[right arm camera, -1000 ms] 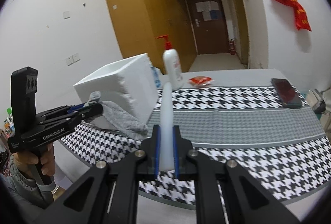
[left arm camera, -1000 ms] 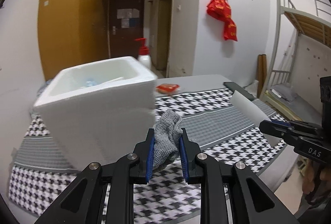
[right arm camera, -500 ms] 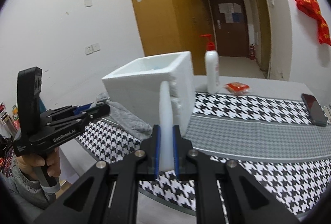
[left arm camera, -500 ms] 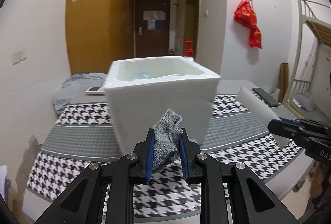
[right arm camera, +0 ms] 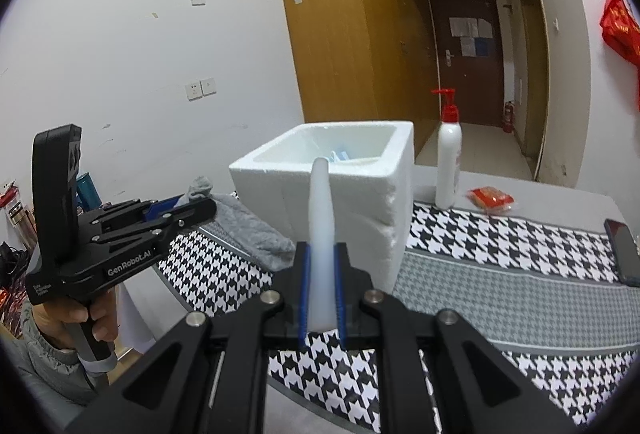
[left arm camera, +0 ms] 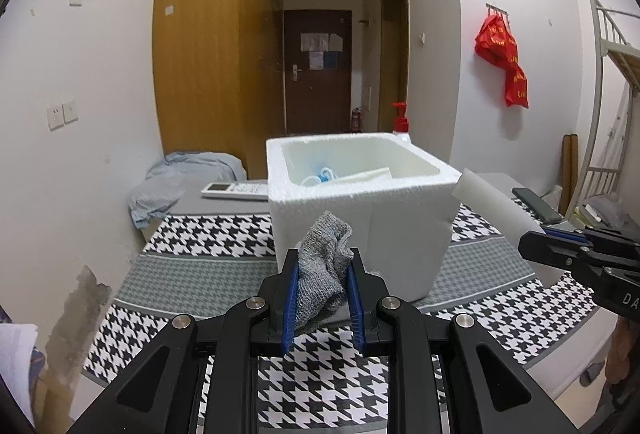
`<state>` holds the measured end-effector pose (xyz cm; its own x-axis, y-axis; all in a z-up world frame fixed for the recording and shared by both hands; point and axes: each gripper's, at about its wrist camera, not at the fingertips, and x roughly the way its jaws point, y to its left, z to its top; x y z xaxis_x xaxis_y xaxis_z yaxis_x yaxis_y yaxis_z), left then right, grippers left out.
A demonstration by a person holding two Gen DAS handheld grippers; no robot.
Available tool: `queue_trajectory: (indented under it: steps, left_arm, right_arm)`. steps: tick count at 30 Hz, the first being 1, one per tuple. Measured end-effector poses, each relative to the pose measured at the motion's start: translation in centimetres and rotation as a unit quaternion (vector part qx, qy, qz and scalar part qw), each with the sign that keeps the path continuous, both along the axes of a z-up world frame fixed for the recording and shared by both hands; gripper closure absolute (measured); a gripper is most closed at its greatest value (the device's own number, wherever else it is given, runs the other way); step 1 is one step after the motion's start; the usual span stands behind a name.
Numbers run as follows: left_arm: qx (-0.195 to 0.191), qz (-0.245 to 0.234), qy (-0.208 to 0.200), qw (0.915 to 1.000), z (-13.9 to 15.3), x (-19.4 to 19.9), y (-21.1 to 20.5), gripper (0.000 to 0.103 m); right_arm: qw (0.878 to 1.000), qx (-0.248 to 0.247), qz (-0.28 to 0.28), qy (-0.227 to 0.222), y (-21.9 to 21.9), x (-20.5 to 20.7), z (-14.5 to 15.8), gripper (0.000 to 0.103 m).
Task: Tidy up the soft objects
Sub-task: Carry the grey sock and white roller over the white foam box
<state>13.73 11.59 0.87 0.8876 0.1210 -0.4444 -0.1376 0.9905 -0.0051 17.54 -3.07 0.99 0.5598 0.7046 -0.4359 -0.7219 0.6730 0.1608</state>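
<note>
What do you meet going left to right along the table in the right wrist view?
left gripper holding the grey sock → white foam box → white pump bottle → red packet → dark phone

A lived-in dormitory-style bedroom is indicated. A metal bunk bed frame [left arm camera: 612,81] is seen at the right edge of the room. A tall wooden wardrobe [left arm camera: 208,53] is set against the left wall, beside a hallway closed by a dark brown door [left arm camera: 318,69] with notices fixed to it. A red bag [left arm camera: 502,59] is hung on a wall hook. A table is covered by a houndstooth cloth [right arm camera: 500,234]; a pump bottle [right arm camera: 448,157] and a phone [right arm camera: 622,252] are placed on it. Crumpled bedding [left arm camera: 176,181] is noted near the far left corner.
</note>
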Motion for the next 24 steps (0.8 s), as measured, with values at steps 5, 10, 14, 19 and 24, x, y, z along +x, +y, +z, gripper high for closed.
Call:
queue_trajectory:
  steps: [5, 10, 14, 19, 24]
  left_arm:
    - [0.005, 0.004, -0.013, 0.9999, 1.3, -0.1, 0.4, 0.08]
    - [0.009, 0.003, -0.03, 0.9995, 2.9, -0.2, 0.8, 0.08]
    - [0.013, -0.001, -0.042, 0.999, 4.0, -0.3, 0.8, 0.08]
    - [0.023, -0.004, -0.055, 0.9982, 5.2, -0.2, 0.6, 0.08]
    - [0.027, -0.002, -0.072, 0.997, 6.3, 0.1, 0.8, 0.08]
  right_arm:
    - [1.0, 0.003, 0.001, -0.012, 0.4, 0.3, 1.3, 0.089]
    - [1.0, 0.004, 0.004, -0.028, 0.9, 0.3, 2.6, 0.089]
    - [0.999, 0.002, 0.007, -0.036, 1.4, 0.5, 3.3, 0.089]
    - [0.999, 0.003, 0.005, -0.041, 1.7, 1.3, 4.0, 0.089]
    - [0.999, 0.012, 0.001, -0.051, 1.9, 1.7, 5.0, 0.089]
